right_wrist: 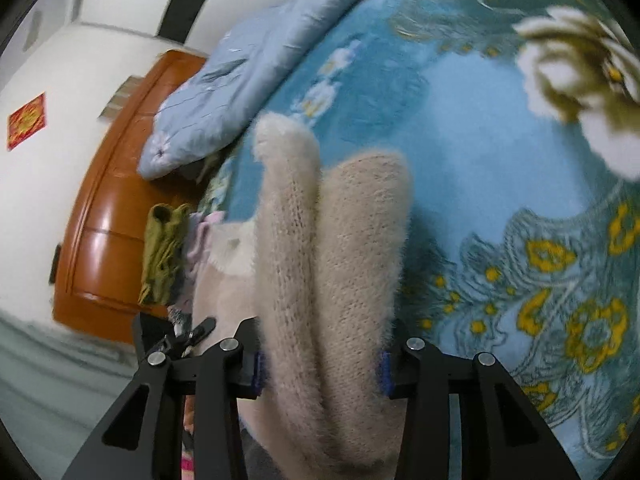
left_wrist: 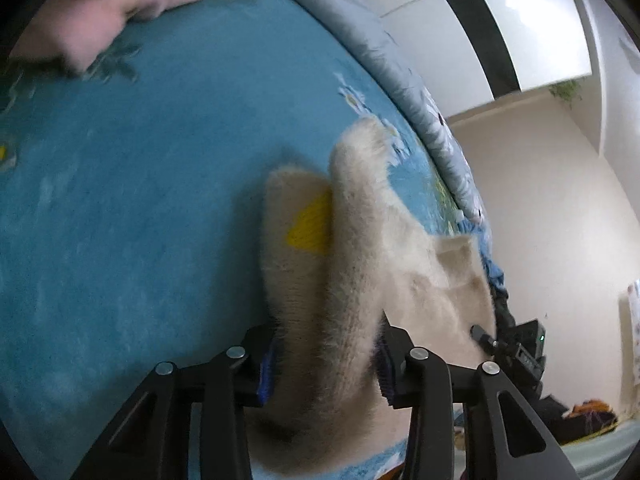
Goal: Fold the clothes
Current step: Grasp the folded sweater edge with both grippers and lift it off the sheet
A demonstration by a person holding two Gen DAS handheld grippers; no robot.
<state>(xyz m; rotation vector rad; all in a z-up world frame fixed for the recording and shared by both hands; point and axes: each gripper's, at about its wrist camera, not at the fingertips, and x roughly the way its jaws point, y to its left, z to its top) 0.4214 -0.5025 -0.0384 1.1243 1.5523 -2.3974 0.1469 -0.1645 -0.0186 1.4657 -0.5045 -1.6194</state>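
A fluffy cream knitted sweater (left_wrist: 352,264) with a yellow patch (left_wrist: 310,224) hangs bunched over the blue floral blanket (left_wrist: 140,200). My left gripper (left_wrist: 324,364) is shut on a thick fold of it. In the right wrist view the same sweater (right_wrist: 328,260) is pinched as two upright folds, and my right gripper (right_wrist: 320,368) is shut on it. The right gripper's black body (left_wrist: 520,352) shows at the right of the left wrist view. The left gripper's body (right_wrist: 176,340) shows at the lower left of the right wrist view.
A grey-blue quilt (right_wrist: 240,72) lies along the bed's far edge. A wooden headboard (right_wrist: 108,208) stands behind it. Olive (right_wrist: 164,248) and pink clothes lie by the headboard. A pink garment (left_wrist: 100,12) lies at the top left. A dark pile (left_wrist: 580,416) sits on the floor.
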